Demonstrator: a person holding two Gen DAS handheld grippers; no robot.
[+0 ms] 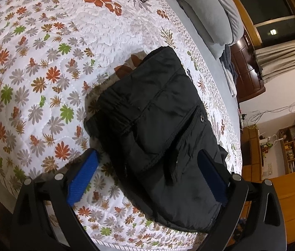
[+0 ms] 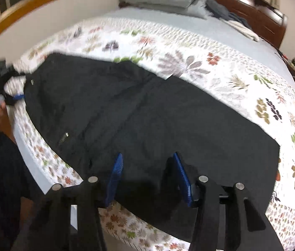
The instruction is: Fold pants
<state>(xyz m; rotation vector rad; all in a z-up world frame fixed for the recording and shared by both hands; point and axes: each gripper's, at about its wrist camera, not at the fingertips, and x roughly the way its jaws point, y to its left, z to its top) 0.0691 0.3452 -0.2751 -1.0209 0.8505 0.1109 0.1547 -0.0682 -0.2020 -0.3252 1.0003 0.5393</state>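
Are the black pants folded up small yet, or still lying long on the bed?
Partly folded. The black pants lie long across the flowered quilt, legs stacked in one strip, not yet folded short.

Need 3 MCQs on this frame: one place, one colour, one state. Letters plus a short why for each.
1. Where do the black pants lie?
A. on the flowered bedspread
B. on the floor
C. on the pillows

2. What colour are the pads of the left gripper?
A. red
B. blue
C. white

3. How do the jaws of the right gripper stand?
A. shut on the pants
B. shut on a pillow
C. open, apart over the pants

Answers:
1 A: the pants are spread on the quilt near its edge.
2 B: both pads show blue.
3 C: a wide gap between the pads, with no cloth pinched.
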